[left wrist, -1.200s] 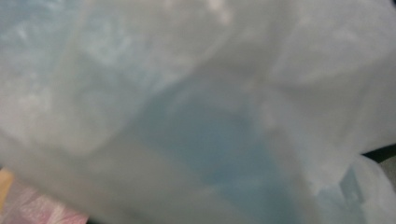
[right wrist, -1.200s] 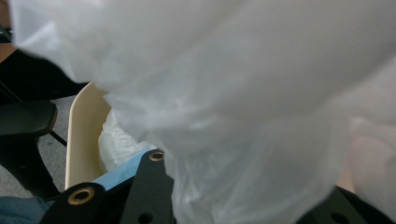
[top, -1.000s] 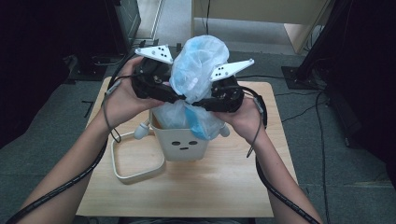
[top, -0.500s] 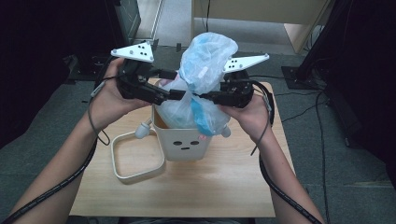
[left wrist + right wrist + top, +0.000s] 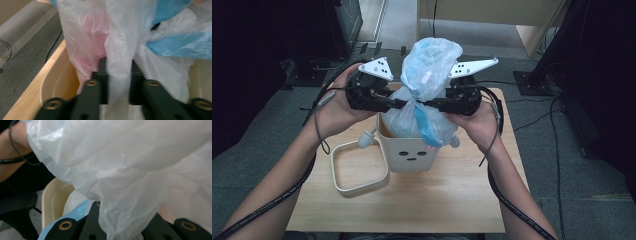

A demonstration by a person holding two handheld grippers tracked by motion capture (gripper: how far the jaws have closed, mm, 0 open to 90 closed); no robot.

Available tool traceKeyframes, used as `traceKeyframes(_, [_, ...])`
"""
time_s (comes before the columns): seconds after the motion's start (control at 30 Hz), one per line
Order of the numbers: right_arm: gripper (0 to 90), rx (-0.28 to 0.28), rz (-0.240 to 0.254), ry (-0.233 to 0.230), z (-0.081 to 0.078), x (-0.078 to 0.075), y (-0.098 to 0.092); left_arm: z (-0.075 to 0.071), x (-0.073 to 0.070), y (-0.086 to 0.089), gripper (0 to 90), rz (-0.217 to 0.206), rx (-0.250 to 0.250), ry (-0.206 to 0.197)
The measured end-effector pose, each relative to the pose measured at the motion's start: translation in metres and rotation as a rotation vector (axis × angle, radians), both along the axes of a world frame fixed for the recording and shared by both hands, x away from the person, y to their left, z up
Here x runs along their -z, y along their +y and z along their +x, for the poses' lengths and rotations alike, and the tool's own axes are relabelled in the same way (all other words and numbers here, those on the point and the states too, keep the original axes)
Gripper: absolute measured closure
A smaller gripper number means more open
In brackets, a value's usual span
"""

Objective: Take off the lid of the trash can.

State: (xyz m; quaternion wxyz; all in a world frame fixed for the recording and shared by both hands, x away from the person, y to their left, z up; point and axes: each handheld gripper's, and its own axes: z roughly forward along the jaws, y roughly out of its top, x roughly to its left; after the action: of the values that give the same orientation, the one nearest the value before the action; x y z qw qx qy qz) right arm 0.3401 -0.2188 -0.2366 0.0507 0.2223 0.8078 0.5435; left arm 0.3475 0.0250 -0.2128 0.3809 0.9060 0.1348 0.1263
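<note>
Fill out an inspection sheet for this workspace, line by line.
Surface: wooden table, mostly bare at the near side.
Job's things: plastic bag gathered at its neck, its lower part inside a cream bin with a face on it.
Clutter: cream square frame lying flat beside the bin.
Grippers: left hand-held gripper and right hand-held gripper both pinch the bag's neck from opposite sides.
Cables: black cable trails along each forearm; more cables on the floor.
Surroundings: grey carpet, dark equipment stands, a wooden cabinet behind.
</note>
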Motion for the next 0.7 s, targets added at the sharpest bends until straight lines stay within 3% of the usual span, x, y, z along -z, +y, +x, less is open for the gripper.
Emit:
traceKeyframes(0.07, [59.9, -0.011, -0.002, -0.027, 0.000, 0.000, 0.003, -0.002, -0.003, -0.001, 86.9, -0.006, 0.014, -0.028])
traceKeyframes(0.13, [41.3, -0.035, -0.010, -0.018, -0.001, 0.001, 0.006, -0.002, -0.007, 0.001, 88.3, -0.050, 0.015, -0.016])
traceKeyframes(0.17, [33.2, -0.024, -0.035, -0.039, -0.003, 0.002, 0.009, -0.001, -0.009, 0.002, 88.6, -0.075, 0.021, -0.002])
traceKeyframes(0.2, [33.2, -0.024, -0.035, -0.039, -0.003, 0.002, 0.009, -0.001, -0.009, 0.002, 88.8, -0.075, 0.021, -0.002])
traceKeyframes(0.27, [23.9, 0.013, -0.092, -0.081, -0.005, 0.004, 0.017, -0.002, -0.013, 0.001, 89.0, -0.097, 0.028, 0.017])
traceKeyframes(0.3, [21.8, 0.028, -0.094, -0.081, -0.005, 0.005, 0.021, -0.003, -0.014, -0.001, 89.1, -0.087, 0.031, 0.019])
traceKeyframes(0.33, [21.8, 0.043, -0.092, -0.077, -0.004, 0.006, 0.026, -0.005, -0.015, -0.008, 89.2, -0.056, 0.041, 0.016])
traceKeyframes(0.4, [21.9, 0.053, -0.098, -0.075, -0.003, 0.007, 0.029, -0.005, -0.014, -0.011, 89.2, -0.043, 0.044, 0.019])
traceKeyframes(0.47, [27.2, 0.051, -0.142, -0.104, -0.002, 0.010, 0.035, -0.007, -0.013, -0.016, 89.3, -0.014, 0.062, 0.019])
traceKeyframes(0.57, [38.1, 0.046, -0.170, -0.127, -0.003, 0.011, 0.038, -0.006, -0.012, -0.017, 89.4, -0.016, 0.066, 0.029])
traceKeyframes(0.7, [53.3, 0.027, -0.168, -0.119, -0.002, 0.012, 0.039, -0.005, -0.011, -0.015, 89.4, -0.026, 0.057, 0.033])
